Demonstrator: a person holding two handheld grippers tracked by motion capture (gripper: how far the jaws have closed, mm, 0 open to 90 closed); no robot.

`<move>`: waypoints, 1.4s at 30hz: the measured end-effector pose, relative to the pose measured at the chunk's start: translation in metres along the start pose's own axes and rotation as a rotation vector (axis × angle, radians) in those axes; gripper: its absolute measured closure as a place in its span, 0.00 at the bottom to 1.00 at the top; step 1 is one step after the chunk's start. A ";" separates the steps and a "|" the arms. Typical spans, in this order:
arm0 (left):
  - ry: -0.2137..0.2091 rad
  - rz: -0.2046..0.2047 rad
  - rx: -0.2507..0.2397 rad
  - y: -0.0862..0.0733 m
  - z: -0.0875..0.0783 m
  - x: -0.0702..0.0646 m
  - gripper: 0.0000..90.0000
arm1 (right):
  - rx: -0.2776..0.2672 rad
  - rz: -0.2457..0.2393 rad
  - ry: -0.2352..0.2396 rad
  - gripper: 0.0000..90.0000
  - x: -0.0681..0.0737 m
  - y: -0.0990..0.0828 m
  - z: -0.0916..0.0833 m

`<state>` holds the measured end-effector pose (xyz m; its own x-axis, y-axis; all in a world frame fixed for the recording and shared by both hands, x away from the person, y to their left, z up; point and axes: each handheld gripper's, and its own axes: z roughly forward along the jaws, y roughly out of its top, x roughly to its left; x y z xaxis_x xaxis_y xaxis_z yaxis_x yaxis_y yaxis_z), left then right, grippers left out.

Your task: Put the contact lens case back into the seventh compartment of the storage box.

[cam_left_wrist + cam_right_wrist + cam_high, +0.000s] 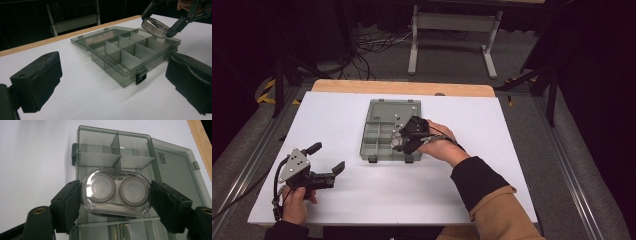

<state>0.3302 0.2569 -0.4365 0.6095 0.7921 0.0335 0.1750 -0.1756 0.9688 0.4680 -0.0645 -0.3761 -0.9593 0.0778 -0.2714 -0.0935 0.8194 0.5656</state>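
Clear, glossy plastic forms the small oval case [116, 192] clamped between the padded black jaws of my right gripper [116, 195]. Two round lidded wells sit side by side inside it; whatever they contain is too blurred by glare to make out. I hold the case over the smoky grey translucent organiser box [100, 152], whose thin upright dividers split it into rectangular compartments. Its flat lid lies open on the far side, with raised lettering too small to read. From the left gripper view, the case hangs above the box's far right corner without touching it. My left gripper [328, 159] rests on the smooth white table [462, 190], well apart from the box, jaws spread wide and holding nothing. A tan sleeve [499, 215] covers my right forearm, cut off by the bottom edge.
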 end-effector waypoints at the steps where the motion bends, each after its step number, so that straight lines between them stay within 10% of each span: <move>1: 0.000 0.001 0.002 0.000 0.000 0.000 0.02 | 0.002 -0.001 -0.001 0.30 -0.001 0.000 0.001; 42: -0.001 -0.002 0.000 0.000 -0.001 0.001 0.02 | 0.089 0.024 0.084 0.30 -0.009 -0.009 0.020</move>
<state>0.3302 0.2577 -0.4361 0.6103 0.7916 0.0317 0.1759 -0.1744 0.9688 0.4832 -0.0610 -0.3946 -0.9803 0.0529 -0.1903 -0.0502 0.8652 0.4989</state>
